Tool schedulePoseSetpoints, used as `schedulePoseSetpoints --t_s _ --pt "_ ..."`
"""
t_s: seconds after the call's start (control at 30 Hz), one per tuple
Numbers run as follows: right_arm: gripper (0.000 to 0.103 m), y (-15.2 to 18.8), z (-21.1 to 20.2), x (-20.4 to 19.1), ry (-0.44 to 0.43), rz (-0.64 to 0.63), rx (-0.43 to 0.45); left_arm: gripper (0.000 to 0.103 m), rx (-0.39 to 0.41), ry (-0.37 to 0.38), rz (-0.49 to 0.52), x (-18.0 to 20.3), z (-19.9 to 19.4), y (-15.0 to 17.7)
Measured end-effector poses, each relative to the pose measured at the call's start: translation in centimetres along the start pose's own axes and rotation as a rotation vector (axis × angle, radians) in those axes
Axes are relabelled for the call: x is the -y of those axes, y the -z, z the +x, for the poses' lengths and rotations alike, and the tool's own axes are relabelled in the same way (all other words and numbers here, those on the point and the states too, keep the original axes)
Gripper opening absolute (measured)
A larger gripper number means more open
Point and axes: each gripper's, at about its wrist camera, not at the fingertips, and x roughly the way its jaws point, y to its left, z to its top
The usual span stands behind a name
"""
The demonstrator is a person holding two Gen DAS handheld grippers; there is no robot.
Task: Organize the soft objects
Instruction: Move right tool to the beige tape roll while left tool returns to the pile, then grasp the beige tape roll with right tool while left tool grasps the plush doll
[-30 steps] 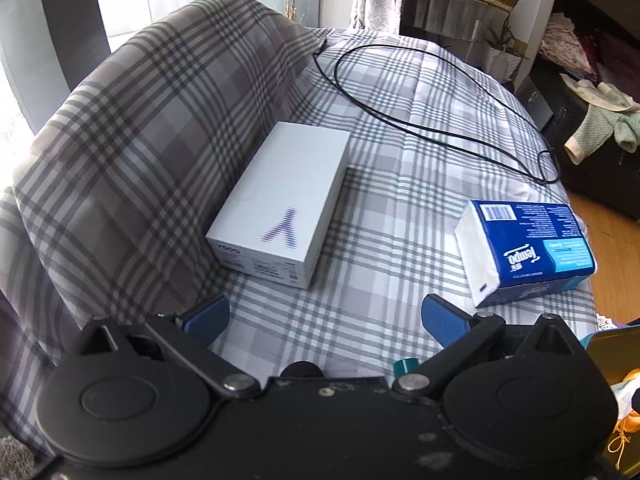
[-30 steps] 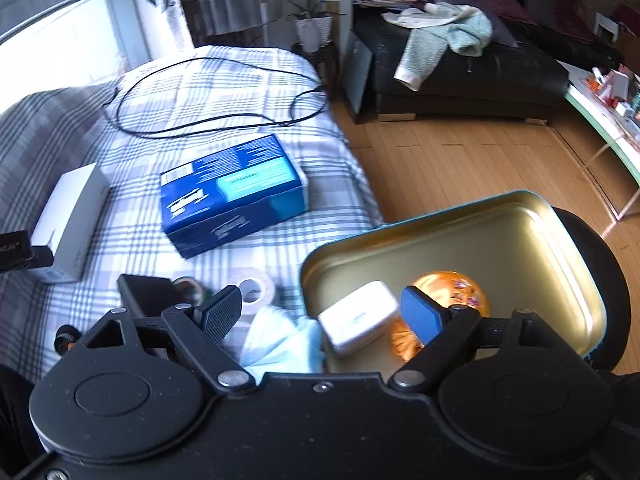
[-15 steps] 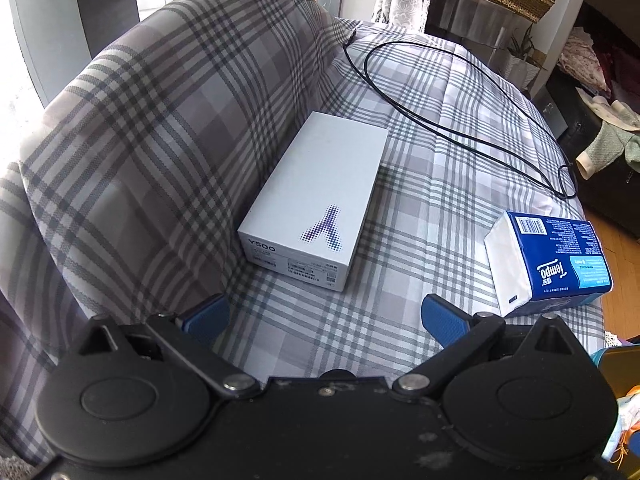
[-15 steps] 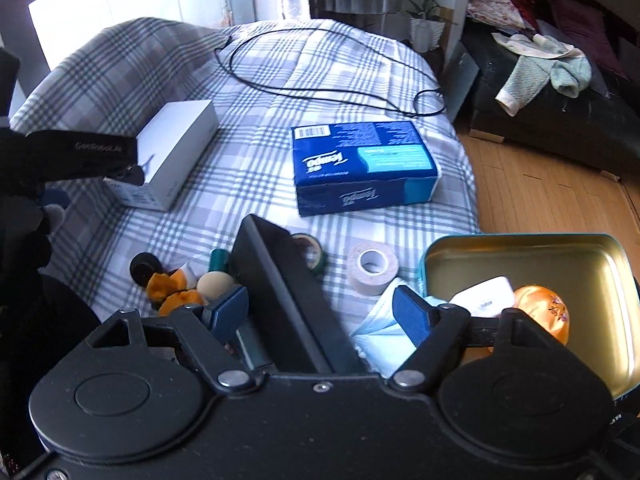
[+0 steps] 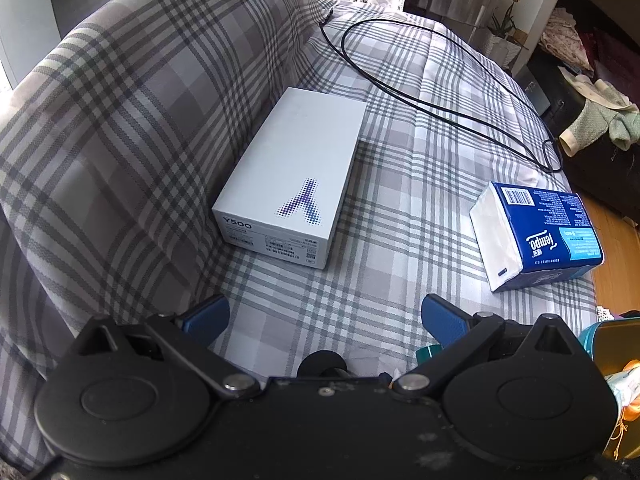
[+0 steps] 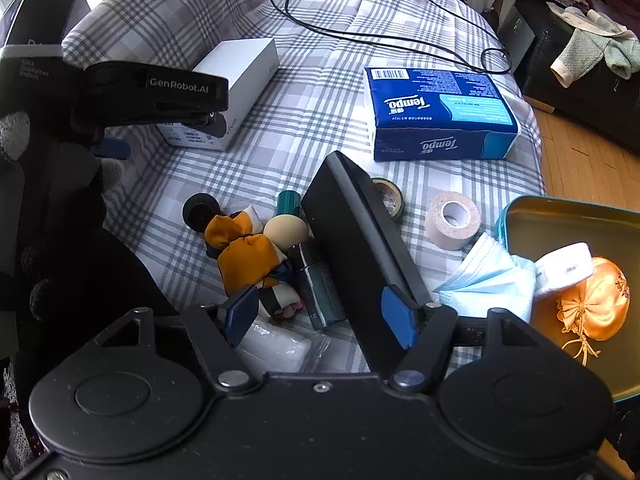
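My right gripper (image 6: 318,316) hangs over a heap of small items on the plaid bed cover, its jaws closing. An orange patterned cloth bundle (image 6: 244,256), a teal tube (image 6: 320,284) and a white packet (image 6: 276,344) lie between the pads, none visibly pressed. The right pad sits against a tilted black case (image 6: 360,240). A beige sponge (image 6: 286,230) rests beside the bundle. A blue face mask (image 6: 488,280) drapes over the rim of the gold-lined tin (image 6: 560,216), which holds an orange satin pouch (image 6: 596,304). My left gripper (image 5: 322,316) is open over bare cover.
A white phone box (image 5: 292,176) lies against the plaid backrest. The blue Tempo tissue pack (image 5: 536,236) sits near the bed's right edge, with a black cable (image 5: 440,100) looped behind it. Two tape rolls (image 6: 452,220) lie by the tin. Wooden floor and a dark sofa are to the right.
The right gripper swung left from above the tin to above the heap of small items, and its jaws narrowed. The left gripper drew a little closer to the white box.
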Motion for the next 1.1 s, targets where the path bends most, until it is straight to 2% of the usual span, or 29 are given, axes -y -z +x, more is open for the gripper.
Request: schedulePoseSetpoints --t_s 0.27,0.47,0.57,0.7,0.97,1.1 --pt "0.064 -3.4 -0.5 4.7 0.054 0.181 0.038 0.102 -0.032 0.015 0.045 0.9 0.8 0.1" --pt "0.060 -5.7 1.7 7.5 0.061 0.313 0.033 0.102 -0.055 0.035 0.031 0.7 1.2 0.1" --pt "0.055 -6.3 3.3 7.7 0.106 0.307 0.026 0.102 -0.061 0.037 0.029 0.7 1.4 0.1" --pt "0.054 -6.7 5.3 8.2 0.153 0.284 -0.010 0.102 -0.073 0.045 0.030 0.9 1.7 0.0" --pt "0.052 -6.4 8.6 8.6 0.180 0.235 -0.088 0.102 -0.098 0.064 0.030 1.1 2.3 0.2" --pt "0.053 -6.2 9.2 7.9 0.236 0.152 -0.067 0.102 -0.130 0.082 0.051 1.7 3.0 0.3"
